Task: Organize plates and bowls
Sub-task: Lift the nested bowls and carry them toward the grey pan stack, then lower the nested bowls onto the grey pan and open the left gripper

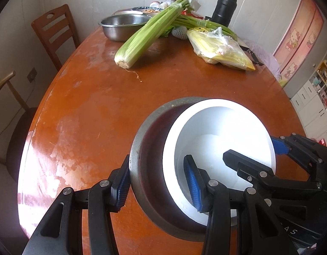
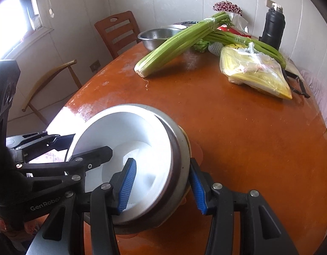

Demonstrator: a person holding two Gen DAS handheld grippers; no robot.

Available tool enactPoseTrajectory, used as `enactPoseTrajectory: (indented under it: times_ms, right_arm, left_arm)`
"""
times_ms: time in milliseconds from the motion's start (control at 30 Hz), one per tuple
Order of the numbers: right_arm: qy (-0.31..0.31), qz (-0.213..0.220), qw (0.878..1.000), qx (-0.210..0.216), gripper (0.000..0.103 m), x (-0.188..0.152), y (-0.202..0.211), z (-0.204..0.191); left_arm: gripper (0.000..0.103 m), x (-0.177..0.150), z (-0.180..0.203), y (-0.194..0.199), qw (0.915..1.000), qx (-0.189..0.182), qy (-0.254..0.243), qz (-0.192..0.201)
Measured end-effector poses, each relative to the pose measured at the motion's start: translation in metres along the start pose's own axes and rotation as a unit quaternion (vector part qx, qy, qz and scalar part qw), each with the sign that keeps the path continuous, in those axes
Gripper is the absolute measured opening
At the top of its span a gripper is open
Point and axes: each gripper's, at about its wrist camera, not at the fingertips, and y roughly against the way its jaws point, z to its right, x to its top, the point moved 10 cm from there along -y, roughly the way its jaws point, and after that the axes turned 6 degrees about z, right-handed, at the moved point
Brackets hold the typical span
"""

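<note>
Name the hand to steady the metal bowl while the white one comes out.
Probably left: beside the left tongs a gap separates the metal bowl from the white bowl, leaving room to regrip.

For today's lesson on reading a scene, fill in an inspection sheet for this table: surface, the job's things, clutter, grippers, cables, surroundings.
Surface: round wooden table, worn finish, sunlit glare at its near edge.
Job's things: white bowl nested in a metal bowl; steel basin at the far side.
Clutter: celery, bagged yellow greens, black flask.
Grippers: left gripper and right gripper, jaws each straddling opposite sides of the nested bowls' walls, one pad inside, one outside.
Cables: nothing seen.
Surroundings: wooden chair, paneled wall.
</note>
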Motion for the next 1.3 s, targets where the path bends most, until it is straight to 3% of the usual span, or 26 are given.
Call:
enactPoseTrajectory:
  times_ms: [700,1300]
  right_arm:
    - [0.02,0.012,0.999,-0.035,0.049,0.001,0.004,0.002]
    - [0.014,0.022,0.999,-0.035,0.053,0.003,0.013,0.004]
  left_arm:
    - [0.054,0.001,0.0,0.004,0.9997,0.02,-0.01,0.009]
    - [0.059,0.005,-0.005,0.027,0.9987,0.039,-0.01,0.03]
